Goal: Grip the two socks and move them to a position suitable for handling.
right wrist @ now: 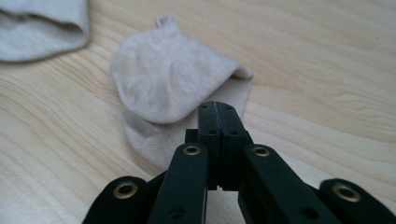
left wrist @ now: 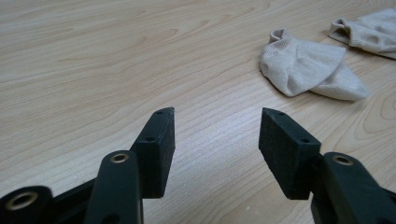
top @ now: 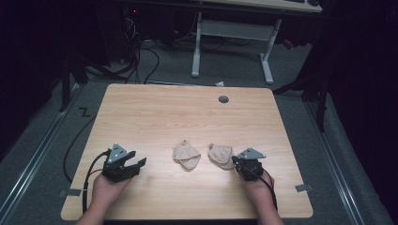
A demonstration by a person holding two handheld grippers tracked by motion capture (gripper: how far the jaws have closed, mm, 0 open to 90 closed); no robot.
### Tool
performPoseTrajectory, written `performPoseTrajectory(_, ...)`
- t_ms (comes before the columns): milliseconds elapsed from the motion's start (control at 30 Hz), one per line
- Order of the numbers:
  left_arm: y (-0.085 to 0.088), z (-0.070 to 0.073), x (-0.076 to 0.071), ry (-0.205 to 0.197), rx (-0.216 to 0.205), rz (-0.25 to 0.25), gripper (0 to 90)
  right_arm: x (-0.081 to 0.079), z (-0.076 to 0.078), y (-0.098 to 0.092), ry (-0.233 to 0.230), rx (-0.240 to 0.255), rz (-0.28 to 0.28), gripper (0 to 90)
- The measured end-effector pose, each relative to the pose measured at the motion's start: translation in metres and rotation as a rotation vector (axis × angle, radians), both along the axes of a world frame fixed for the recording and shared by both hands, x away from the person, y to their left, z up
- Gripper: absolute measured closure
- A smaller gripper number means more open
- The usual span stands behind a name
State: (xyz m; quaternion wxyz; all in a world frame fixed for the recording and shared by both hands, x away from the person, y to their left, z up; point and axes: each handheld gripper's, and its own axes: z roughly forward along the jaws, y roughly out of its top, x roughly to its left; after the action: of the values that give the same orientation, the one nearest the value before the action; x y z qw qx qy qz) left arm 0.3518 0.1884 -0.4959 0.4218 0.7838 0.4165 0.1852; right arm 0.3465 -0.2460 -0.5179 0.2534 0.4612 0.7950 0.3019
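Beige and soft, two short socks lie near the front middle of the wooden table (top: 155,108), a small gap between them. The right sock (top: 221,155) is folded over on itself, and the right gripper (top: 238,164) sits at its near edge. In the right gripper view the jaws are pressed together with their tips over the sock's lower layer (right wrist: 154,140); whether any fabric is caught between them cannot be told. The left sock (top: 187,154), also doubled over, lies untouched. The left gripper (top: 139,165) rests well to its left with jaws spread and nothing but bare table between them, the sock (left wrist: 308,70) ahead and off to one side in its own view. Judged from this, the work on the socks is only starting: neither is lifted, and they are not paired or stacked. Bringing them together remains, and the left gripper has yet to reach its sock.
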Motion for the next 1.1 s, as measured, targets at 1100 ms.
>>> performPoseTrajectory(1100, -0.007, 0.000, -0.002, -0.002, 0.008, -0.022, 45.7, -0.072, 0.004, 0.068, 0.016, 0.058, 0.266, 80.1)
